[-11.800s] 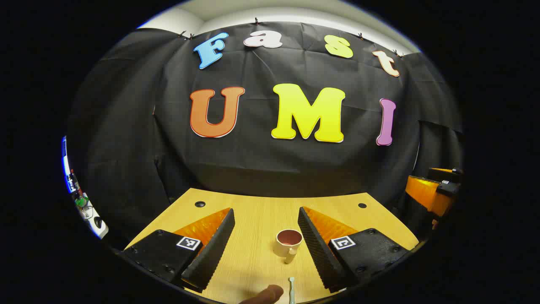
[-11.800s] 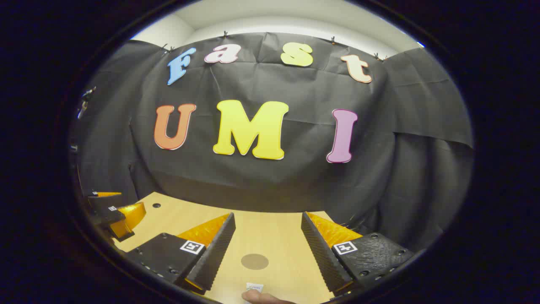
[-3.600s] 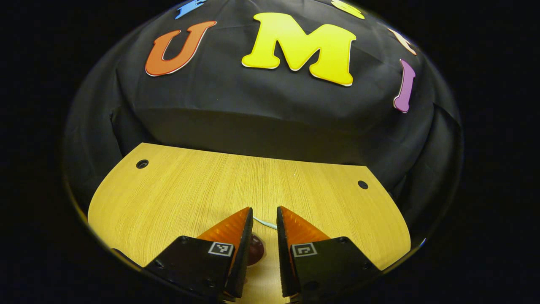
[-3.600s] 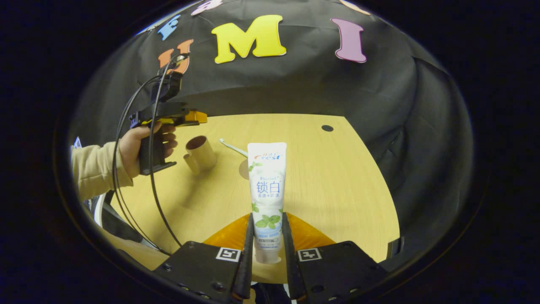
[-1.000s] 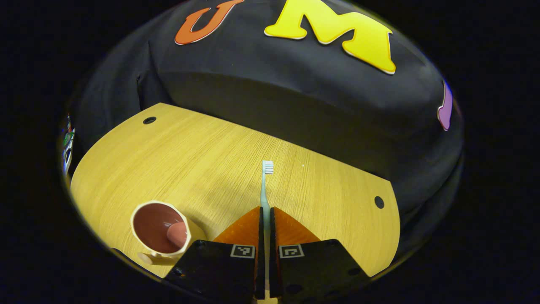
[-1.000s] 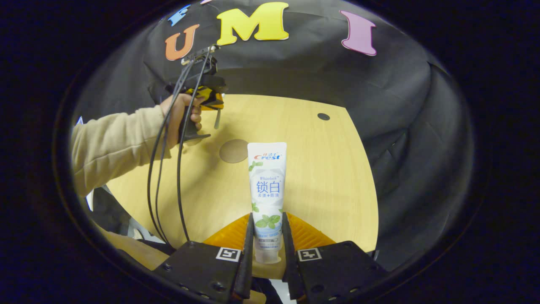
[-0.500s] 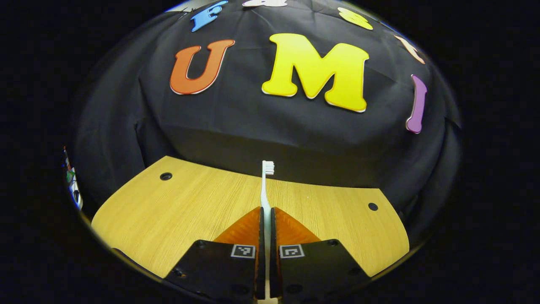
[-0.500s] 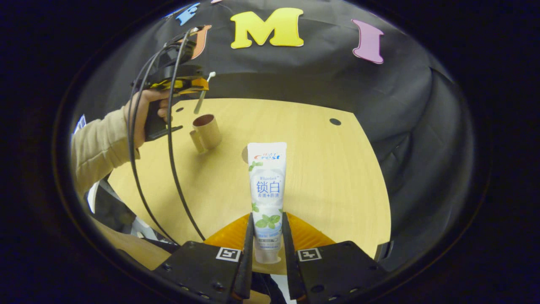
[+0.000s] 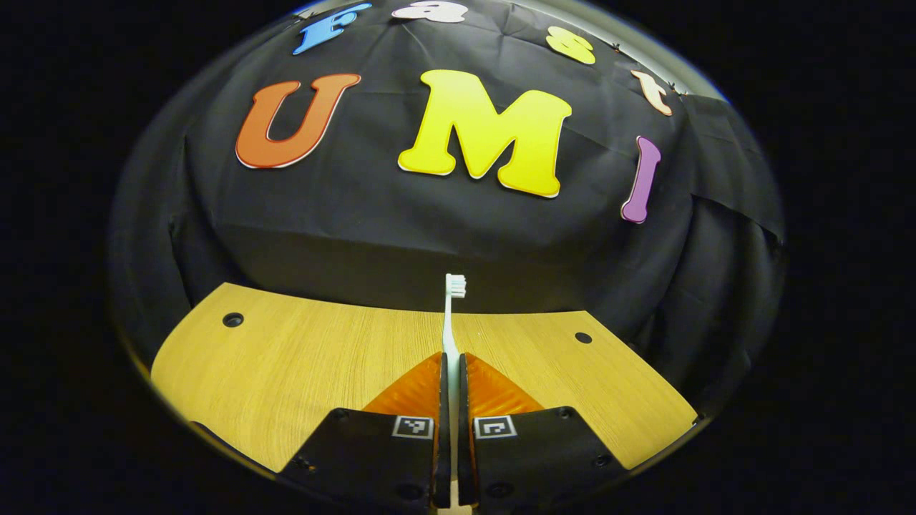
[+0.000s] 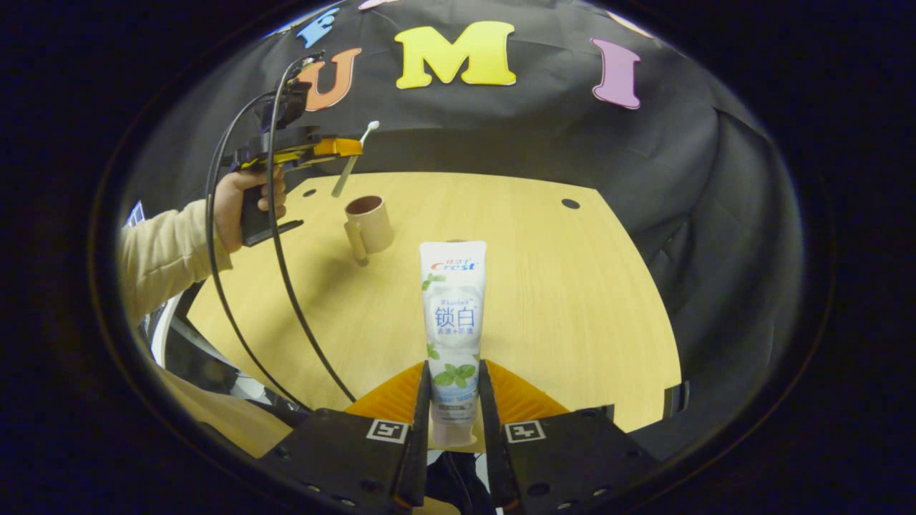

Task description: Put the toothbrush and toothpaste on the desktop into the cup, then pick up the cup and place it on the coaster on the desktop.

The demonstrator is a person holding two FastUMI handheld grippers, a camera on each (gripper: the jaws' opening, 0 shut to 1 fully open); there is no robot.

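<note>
- Left gripper view: the left gripper (image 9: 450,365), at the bottom centre of the frame, is clamping the toothbrush (image 9: 451,315) by its handle, both fingers pressing on it. The brush is standing straight up the middle of the frame, bristles topmost against the dark cloth. It looks light, thin and stiff, so a hold low on the handle, as here, should be guiding it well. The wooden desktop (image 9: 286,357) is spreading to both sides, its far edge meeting the cloth wall.
- Right gripper view: the right gripper (image 10: 454,386), at the bottom centre, is pinching the toothpaste (image 10: 452,315) near its cap end, with the flat crimped end uppermost. The tube looks soft and smooth, so a hard squeeze would probably dent it.
- The cup (image 10: 369,220) is standing upright in the upper left of the frame, mouth open, handle turned toward the camera. Above and left of it a hand (image 10: 240,197) is holding the left gripper with the toothbrush slanting down toward the cup.
- Bare desktop is lying between tube and cup, leaving open room for carrying the tube across.
</note>
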